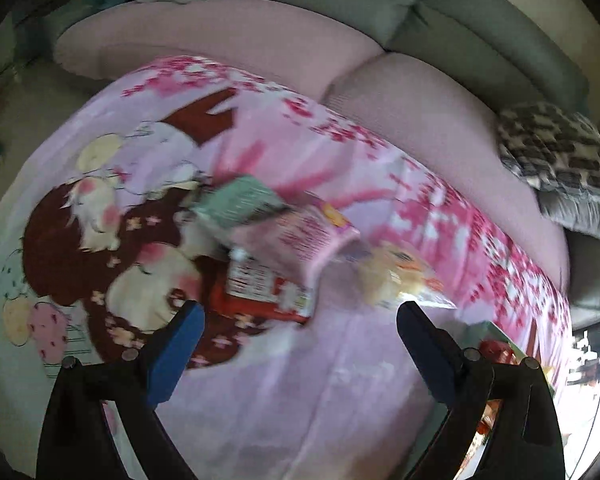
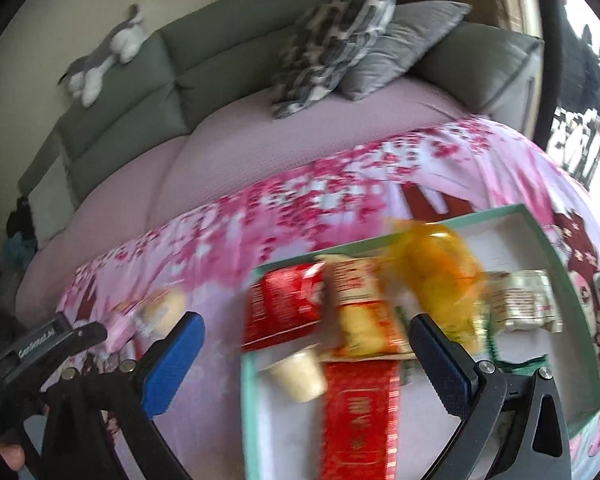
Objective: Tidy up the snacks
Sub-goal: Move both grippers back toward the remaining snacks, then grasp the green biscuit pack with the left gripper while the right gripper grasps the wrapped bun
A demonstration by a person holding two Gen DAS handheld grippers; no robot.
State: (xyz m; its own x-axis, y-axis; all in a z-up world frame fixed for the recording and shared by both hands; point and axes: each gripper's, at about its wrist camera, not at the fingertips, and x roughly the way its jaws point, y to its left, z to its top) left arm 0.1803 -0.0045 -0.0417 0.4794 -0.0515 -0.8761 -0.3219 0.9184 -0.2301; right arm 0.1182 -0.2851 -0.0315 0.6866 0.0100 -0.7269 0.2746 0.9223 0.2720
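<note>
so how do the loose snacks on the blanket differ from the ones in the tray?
The loose snacks lie overlapping in a heap on the pink blanket; the tray snacks sit inside the green-rimmed tray. The heap includes a mint-green packet; the tray holds a yellow bag. Both include red packets.

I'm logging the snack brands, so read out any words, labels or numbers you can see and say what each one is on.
None can be read for certain.
Left gripper body label: white lettering, too blurred to quote.
Long red packet in the tray: gold characters, blurred.
Red packet on the blanket: white panel print, too small.
</note>
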